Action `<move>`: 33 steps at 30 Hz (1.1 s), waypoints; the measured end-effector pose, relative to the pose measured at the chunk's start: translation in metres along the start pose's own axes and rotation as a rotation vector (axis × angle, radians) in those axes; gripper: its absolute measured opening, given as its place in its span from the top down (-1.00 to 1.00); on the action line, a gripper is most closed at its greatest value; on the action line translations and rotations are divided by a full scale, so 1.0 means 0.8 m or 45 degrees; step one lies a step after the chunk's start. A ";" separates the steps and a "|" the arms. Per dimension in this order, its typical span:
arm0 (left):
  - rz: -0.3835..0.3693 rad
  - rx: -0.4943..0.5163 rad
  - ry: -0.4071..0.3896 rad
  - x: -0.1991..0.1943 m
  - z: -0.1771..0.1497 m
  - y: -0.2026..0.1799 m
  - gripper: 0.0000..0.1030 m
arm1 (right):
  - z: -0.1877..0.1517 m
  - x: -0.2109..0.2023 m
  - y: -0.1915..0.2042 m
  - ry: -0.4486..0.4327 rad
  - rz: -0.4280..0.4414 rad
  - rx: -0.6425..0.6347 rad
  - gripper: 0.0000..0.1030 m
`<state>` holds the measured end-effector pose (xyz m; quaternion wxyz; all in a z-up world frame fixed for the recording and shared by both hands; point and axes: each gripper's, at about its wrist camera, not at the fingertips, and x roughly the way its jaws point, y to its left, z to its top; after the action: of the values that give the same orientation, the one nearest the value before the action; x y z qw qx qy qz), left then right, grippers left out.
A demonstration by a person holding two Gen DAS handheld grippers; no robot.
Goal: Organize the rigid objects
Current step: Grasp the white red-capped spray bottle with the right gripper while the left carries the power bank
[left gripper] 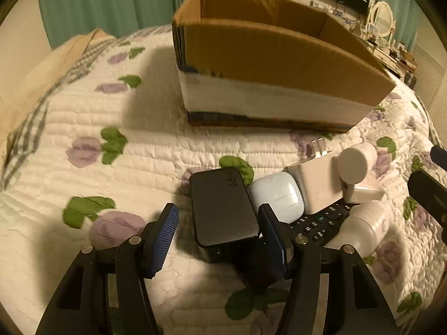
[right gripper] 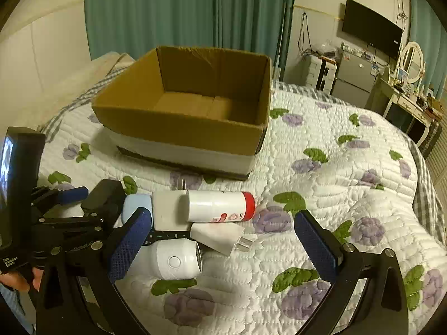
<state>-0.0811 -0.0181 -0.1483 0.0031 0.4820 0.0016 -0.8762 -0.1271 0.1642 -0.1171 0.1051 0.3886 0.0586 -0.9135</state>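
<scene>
An open cardboard box (left gripper: 279, 55) stands on the bed; it also shows empty in the right wrist view (right gripper: 178, 128). My left gripper (left gripper: 220, 234) is open, its jaws on either side of a black power bank (left gripper: 220, 209). Next to it lie a pale blue earbud case (left gripper: 279, 195), a white charger block (left gripper: 318, 184), a white bottle with a red cap (right gripper: 220, 205), a black remote (left gripper: 318, 223), a small white adapter (right gripper: 218, 236) and a white round device (right gripper: 176, 262). My right gripper (right gripper: 220, 243) is open and empty, just in front of the pile.
The bed carries a white quilt with purple flowers (right gripper: 335, 167). A pillow (left gripper: 56, 64) lies at the far left. A fridge (right gripper: 354, 78), a dresser with a mirror (right gripper: 410, 64) and a wall TV (right gripper: 371, 30) stand beyond the bed's right side.
</scene>
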 end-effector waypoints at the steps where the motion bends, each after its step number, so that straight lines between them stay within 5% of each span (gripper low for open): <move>1: -0.008 -0.001 0.005 0.002 0.000 0.000 -0.21 | -0.001 0.002 -0.001 0.006 0.002 0.003 -0.99; 3: -0.006 0.000 0.003 0.006 0.000 -0.002 -0.16 | -0.003 0.008 -0.004 0.017 0.001 0.014 -0.99; 4: -0.008 0.005 -0.006 0.007 -0.001 -0.003 0.09 | -0.004 0.011 -0.006 0.024 -0.002 0.018 -0.99; 10: 0.006 -0.014 -0.066 -0.009 0.003 0.005 0.18 | -0.003 0.020 -0.007 0.040 0.002 0.016 -0.99; 20: 0.015 -0.039 -0.216 -0.054 0.032 0.005 0.19 | 0.014 0.068 -0.014 0.109 0.044 0.030 -0.99; 30: 0.040 -0.020 -0.214 -0.045 0.037 -0.003 0.19 | 0.022 0.109 -0.021 0.172 0.067 0.056 -0.99; 33: 0.045 -0.012 -0.210 -0.045 0.035 -0.006 0.19 | 0.021 0.112 -0.019 0.181 0.099 0.055 -0.86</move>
<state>-0.0857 -0.0135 -0.1031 0.0210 0.4080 -0.0031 -0.9127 -0.2030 0.1628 -0.1699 0.1276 0.4568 0.0310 -0.8798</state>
